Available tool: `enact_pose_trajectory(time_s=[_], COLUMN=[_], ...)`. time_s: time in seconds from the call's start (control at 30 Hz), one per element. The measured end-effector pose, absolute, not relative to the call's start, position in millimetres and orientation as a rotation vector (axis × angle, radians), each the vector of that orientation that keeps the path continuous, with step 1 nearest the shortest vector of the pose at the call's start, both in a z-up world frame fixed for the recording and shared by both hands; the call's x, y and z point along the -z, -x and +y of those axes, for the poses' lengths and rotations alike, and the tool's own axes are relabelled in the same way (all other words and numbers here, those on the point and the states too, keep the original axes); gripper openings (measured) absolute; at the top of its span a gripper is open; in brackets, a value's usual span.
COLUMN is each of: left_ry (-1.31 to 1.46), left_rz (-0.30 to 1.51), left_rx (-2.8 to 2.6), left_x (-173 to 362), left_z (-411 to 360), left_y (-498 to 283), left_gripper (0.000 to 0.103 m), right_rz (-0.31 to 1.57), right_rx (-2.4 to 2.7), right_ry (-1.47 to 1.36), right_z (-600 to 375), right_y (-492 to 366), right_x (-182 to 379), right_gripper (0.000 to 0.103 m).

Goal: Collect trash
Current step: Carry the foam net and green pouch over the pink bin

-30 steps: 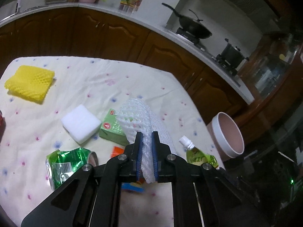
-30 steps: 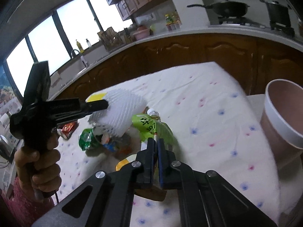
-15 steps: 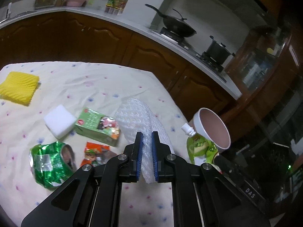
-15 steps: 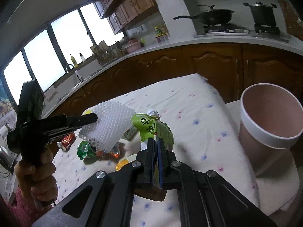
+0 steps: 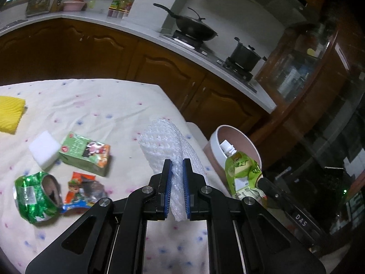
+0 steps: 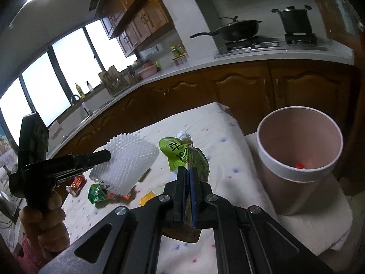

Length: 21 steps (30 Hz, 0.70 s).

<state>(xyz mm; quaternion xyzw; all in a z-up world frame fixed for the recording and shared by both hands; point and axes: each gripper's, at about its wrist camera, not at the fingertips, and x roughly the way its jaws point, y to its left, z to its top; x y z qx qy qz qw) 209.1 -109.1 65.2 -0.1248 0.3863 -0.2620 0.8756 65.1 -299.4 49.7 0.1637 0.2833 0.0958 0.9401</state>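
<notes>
My left gripper (image 5: 177, 166) is shut on a white foam fruit net (image 5: 166, 141) and holds it above the table; the net also shows in the right wrist view (image 6: 124, 164). My right gripper (image 6: 188, 171) is shut on a green drink pouch (image 6: 187, 157) with a white spout, held in the air just left of the round bin (image 6: 298, 150). In the left wrist view the pouch (image 5: 241, 171) hangs in front of the bin (image 5: 235, 137). A small red scrap lies inside the bin.
On the floral tablecloth (image 5: 102, 109) lie a crushed green can (image 5: 36, 196), a red snack wrapper (image 5: 82, 187), a green juice carton (image 5: 86, 153), a white sponge block (image 5: 45, 148) and a yellow foam net (image 5: 9, 114). The bin stands past the table's right edge.
Both grippers have moved right toward the bin with their loads. The pouch now hangs close to the bin's rim, and the bin looms larger in both views.
</notes>
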Motion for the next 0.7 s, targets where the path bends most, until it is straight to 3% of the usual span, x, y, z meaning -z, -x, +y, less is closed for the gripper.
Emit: enact_pose_trajectory(time_s=[0.7], left_ry=[0.214], left_rz=[0.804], left_rx=[0.659], left_x=[-78.5], left_z=[-180.5], left_y=[-210.6], left_gripper=[0.008], right_rz=[0.503], right_rx=[-0.060], right_ry=[-0.402], right_z=[-375.2], right_y=[-44.3], right_x=[-58.0], right_gripper=[0.003])
